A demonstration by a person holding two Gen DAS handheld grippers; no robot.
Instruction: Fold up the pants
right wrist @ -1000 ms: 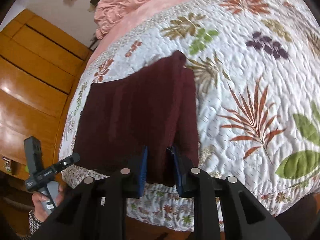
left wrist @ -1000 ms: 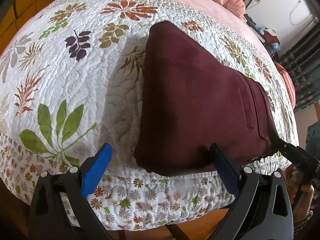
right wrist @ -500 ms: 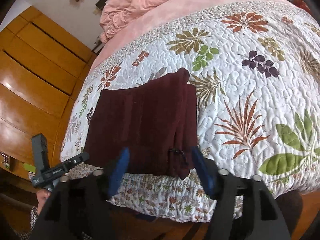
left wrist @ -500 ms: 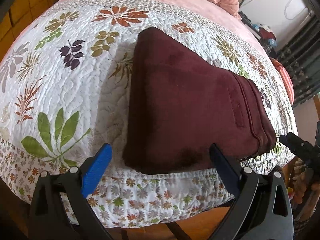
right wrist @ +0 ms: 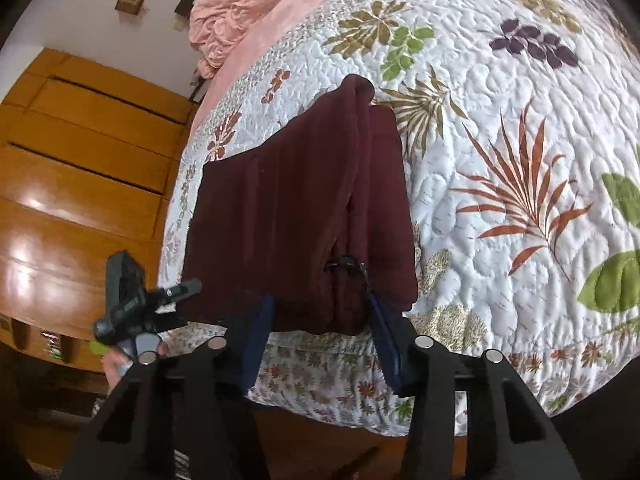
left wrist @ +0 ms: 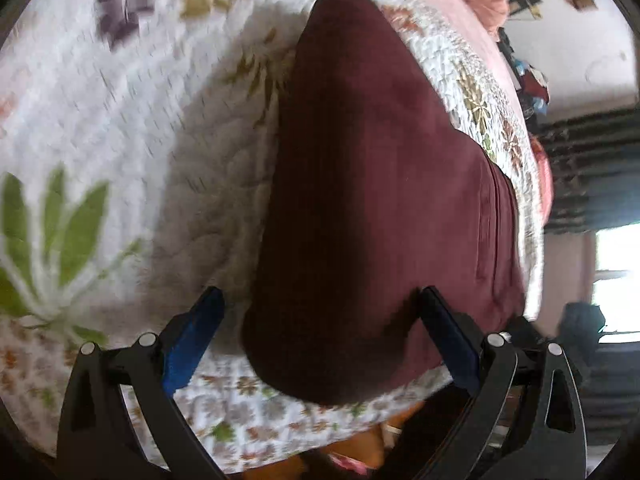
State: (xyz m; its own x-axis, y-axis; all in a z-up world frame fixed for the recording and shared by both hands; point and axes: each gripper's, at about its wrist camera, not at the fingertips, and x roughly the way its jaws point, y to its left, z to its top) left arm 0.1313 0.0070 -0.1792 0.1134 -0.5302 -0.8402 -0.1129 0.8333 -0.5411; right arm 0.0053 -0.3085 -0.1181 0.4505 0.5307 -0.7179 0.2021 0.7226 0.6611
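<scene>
The maroon pants (right wrist: 298, 216) are lying folded into a compact stack on the floral quilt (right wrist: 520, 152), right at the near edge of the bed, directly ahead of both grippers.

The right gripper (right wrist: 320, 336) is sitting just short of that near edge with its jaws parted; they have just been closing in from a wider spread, and the waistband end of the pants (a dark drawstring knot (right wrist: 346, 266) is showing there) is lying between and just beyond the blue pads (right wrist: 256, 340), which are not pressing on the cloth. To its left, the person's hand (right wrist: 120, 360) is gripping the handle of the other tool, with a wooden wardrobe (right wrist: 80, 184) behind.

The left gripper (left wrist: 320, 340) is standing wide open, its fingers (left wrist: 192, 340) straddling the near corner of the stack without touching it; this view is blurred. Farther beyond both grippers, a pink blanket (right wrist: 248, 4) is bunched at the far end of the bed.
</scene>
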